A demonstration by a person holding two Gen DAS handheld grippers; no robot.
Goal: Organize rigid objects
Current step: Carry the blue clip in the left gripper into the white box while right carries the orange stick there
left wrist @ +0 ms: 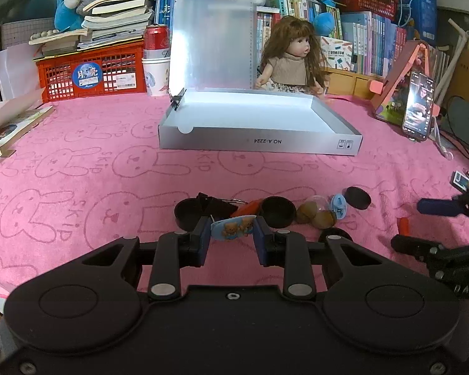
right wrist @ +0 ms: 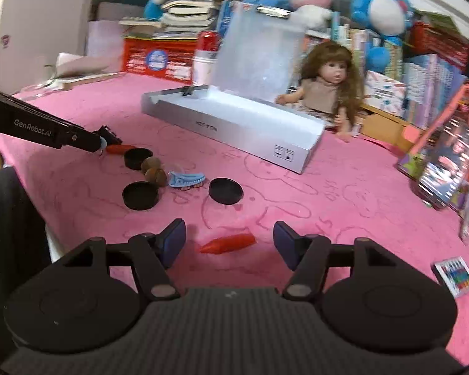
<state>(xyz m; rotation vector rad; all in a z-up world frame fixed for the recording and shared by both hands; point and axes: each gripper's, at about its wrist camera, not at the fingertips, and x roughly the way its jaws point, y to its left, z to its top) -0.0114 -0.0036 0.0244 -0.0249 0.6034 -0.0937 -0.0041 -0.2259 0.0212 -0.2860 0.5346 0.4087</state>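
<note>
L gripper (left wrist: 233,234): jaws narrow, clamped on a blue oval bear clip (left wrist: 233,229), lifted just above the pink tabletop (left wrist: 109,162). R gripper (right wrist: 229,239): jaws wide, orange carrot-shaped piece (right wrist: 228,243) lying between, pads apart from it. Black lids (right wrist: 225,190), brown nuts (prob.) (right wrist: 154,173) at 11 o'clock; open grey box (right wrist: 234,125) at 12.
</note>
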